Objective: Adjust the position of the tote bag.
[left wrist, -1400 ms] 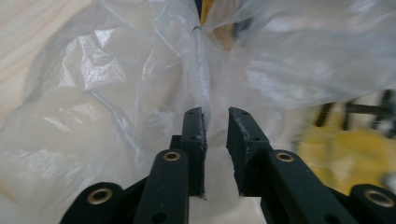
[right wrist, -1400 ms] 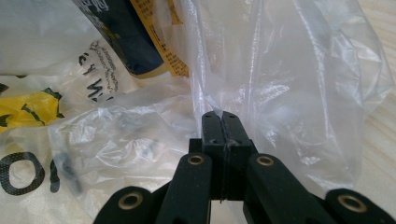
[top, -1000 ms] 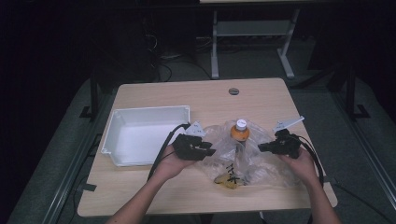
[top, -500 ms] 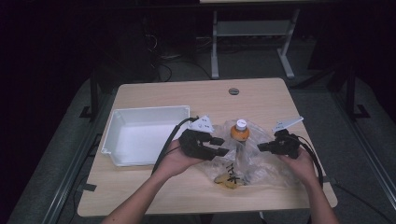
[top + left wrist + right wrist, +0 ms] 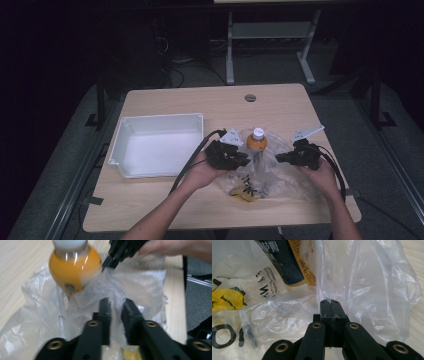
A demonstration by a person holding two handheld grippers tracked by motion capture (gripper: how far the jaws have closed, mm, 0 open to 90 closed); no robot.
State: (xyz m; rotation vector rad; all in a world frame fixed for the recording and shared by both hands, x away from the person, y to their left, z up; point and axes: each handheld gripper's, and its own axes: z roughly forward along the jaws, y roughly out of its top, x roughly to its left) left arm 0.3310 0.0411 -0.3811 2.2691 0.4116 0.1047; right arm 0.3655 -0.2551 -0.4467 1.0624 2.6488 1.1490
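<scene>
An orange drink bottle [image 5: 257, 141] with a white cap stands upright inside a crumpled clear plastic bag [image 5: 282, 176] on the table. My left gripper [image 5: 243, 162] is just left of the bottle. In the left gripper view its jaws [image 5: 116, 305] stand a narrow gap apart with bag [image 5: 140, 287] film between them, and the bottle [image 5: 73, 267] rises just beyond. My right gripper [image 5: 279, 158] is at the bag's right side. Seen in its own view, my right gripper [image 5: 330, 301] has its jaws pressed together on a fold of the bag [image 5: 372, 285].
A white empty tray [image 5: 125, 134] sits on the left of the wooden table [image 5: 200, 100]. A yellow printed packet [image 5: 242, 193] lies in the bag near the front edge. A dark blue and yellow label [image 5: 284, 262] shows through the film.
My left gripper has moved right from beside the tray up to the bag and bottle. The right gripper has stayed on the bag.
</scene>
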